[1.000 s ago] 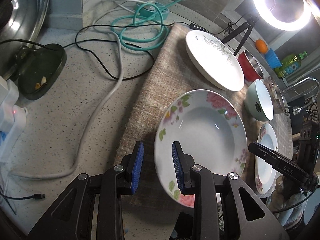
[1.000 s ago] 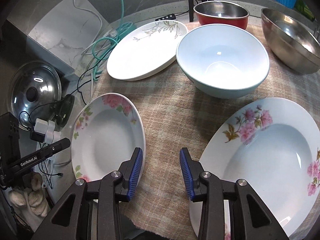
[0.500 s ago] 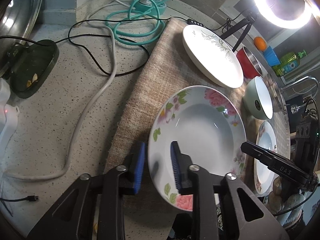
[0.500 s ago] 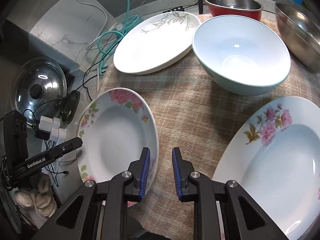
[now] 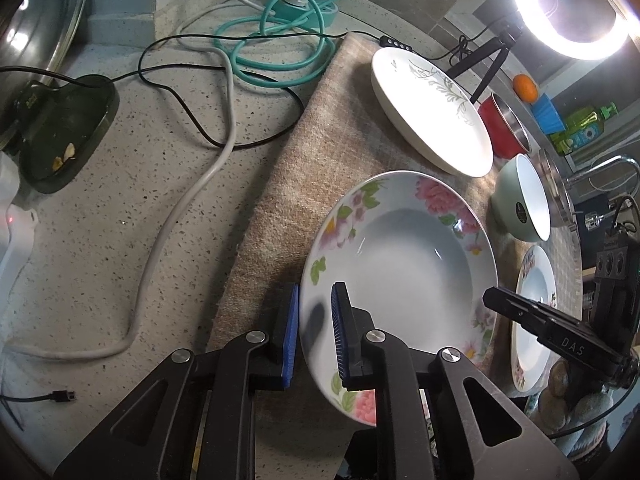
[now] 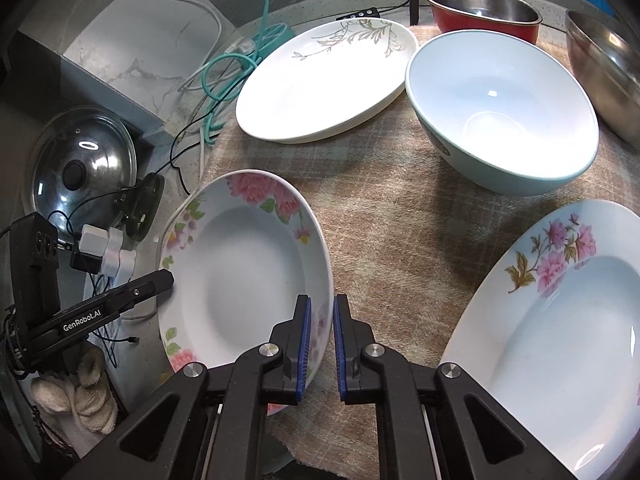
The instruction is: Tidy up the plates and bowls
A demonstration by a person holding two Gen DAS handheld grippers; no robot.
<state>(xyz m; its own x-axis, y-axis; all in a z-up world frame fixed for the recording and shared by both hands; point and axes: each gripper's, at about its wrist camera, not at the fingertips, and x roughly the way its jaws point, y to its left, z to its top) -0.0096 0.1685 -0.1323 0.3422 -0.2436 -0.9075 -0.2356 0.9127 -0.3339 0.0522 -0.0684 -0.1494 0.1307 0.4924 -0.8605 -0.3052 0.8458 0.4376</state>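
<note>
A deep plate with pink flowers [image 5: 400, 264] [image 6: 240, 272] lies at the left edge of a checked cloth mat [image 6: 400, 220]. My left gripper [image 5: 316, 292] straddles its left rim; the jaws are closing and a gap still shows beside the rim. My right gripper [image 6: 321, 300] straddles the opposite rim, its blue pads closing tight against it. A second flowered plate [image 6: 560, 340], a white plate with grey leaves [image 6: 320, 84] and a pale green bowl [image 6: 500, 120] also sit on the mat.
A red pot [image 6: 480, 8] and a steel bowl [image 6: 600, 60] stand at the back of the mat. Coiled cables [image 5: 272, 48], a dark dish [image 5: 60, 140] and a pot lid [image 6: 80, 160] crowd the counter to the left. A ring light [image 5: 572, 4] glares at the back.
Both grippers have narrowed around opposite rims of the pink-flowered plate. The right gripper shifted left until the rim came between its pads; the left one stayed in place.
</note>
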